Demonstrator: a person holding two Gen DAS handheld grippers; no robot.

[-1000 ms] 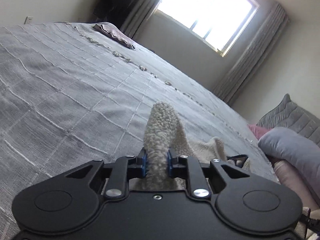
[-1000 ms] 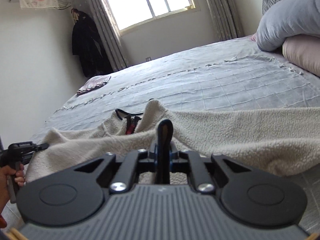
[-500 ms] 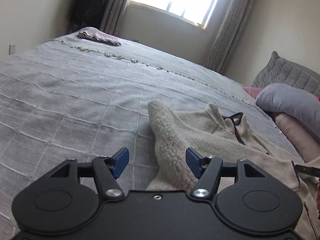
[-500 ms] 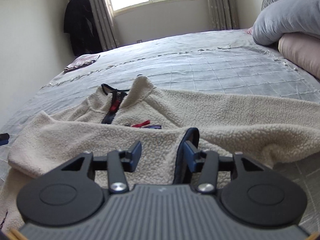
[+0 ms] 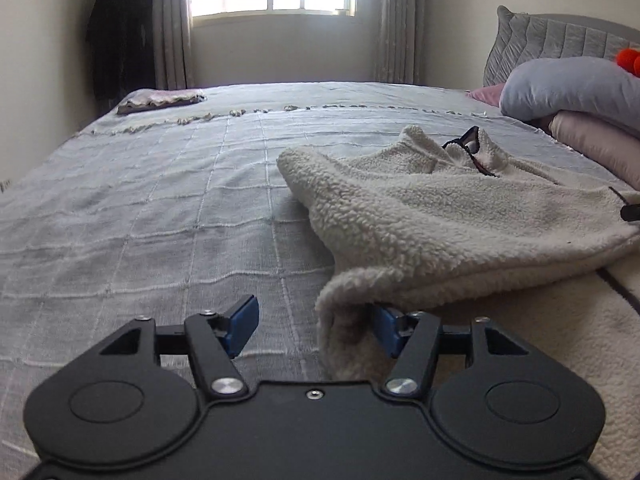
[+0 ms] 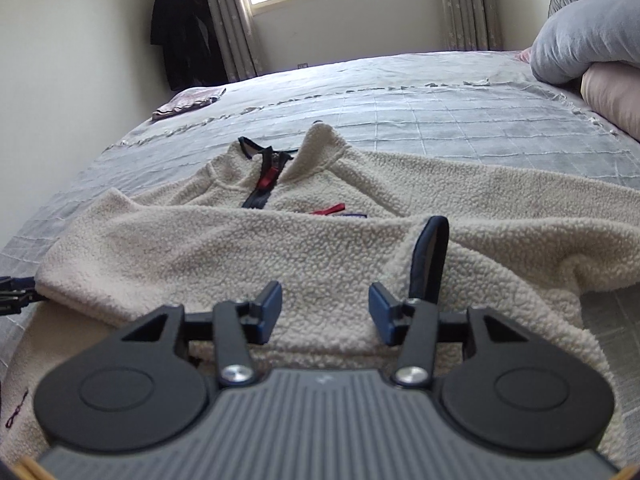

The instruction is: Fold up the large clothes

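Observation:
A cream fleece pullover (image 6: 240, 248) lies folded over on the grey bedspread (image 6: 440, 120), its zip collar (image 6: 268, 176) pointing to the window. My right gripper (image 6: 326, 310) is open just above the fleece, with a navy-trimmed cuff (image 6: 430, 256) standing beside its right finger. In the left wrist view the fleece (image 5: 440, 216) drapes to the right. My left gripper (image 5: 314, 324) is open and its jaws are closing. A hanging fold of fleece sits between them against the right pad, and the left pad is bare. The left gripper's tip (image 6: 16, 294) shows at the fleece's left edge.
Grey and pink pillows (image 5: 572, 88) are stacked against the headboard on the right. A small folded cloth (image 5: 160, 100) lies at the bed's far left corner. A dark garment (image 6: 184, 32) hangs by the curtains. The bed's left half (image 5: 160, 208) is bare bedspread.
Both grippers have let go of the fleece and opened. The lifted fleece has dropped flat onto the bed. The left view has rolled level and pulled back.

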